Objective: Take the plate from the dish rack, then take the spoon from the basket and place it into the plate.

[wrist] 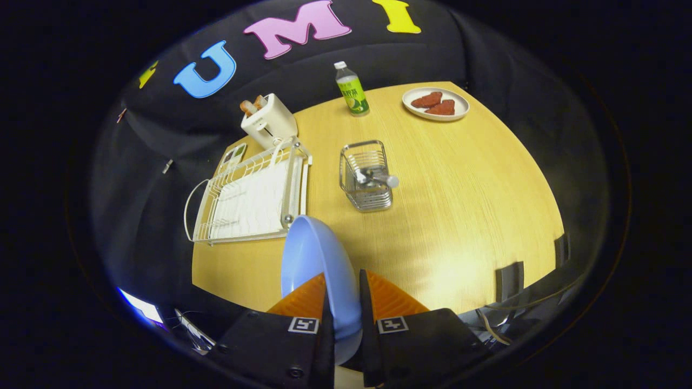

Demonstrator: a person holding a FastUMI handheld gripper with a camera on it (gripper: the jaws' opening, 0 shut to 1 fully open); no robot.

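Gripper (343,302) clamping blue plate (316,265) edge-on, bare table (459,216) right of basket (366,175)

Bare table (459,205) beside basket (366,175).

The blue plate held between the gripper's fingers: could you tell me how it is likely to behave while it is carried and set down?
The blue plate looks rigid, likely light plastic. The gripper clamps it edge-on at the rim, so it may pivot or slip. Its glossy surface suggests slipperiness.

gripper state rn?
Gripper: jaws shut on the plate, held edge-on above the table.
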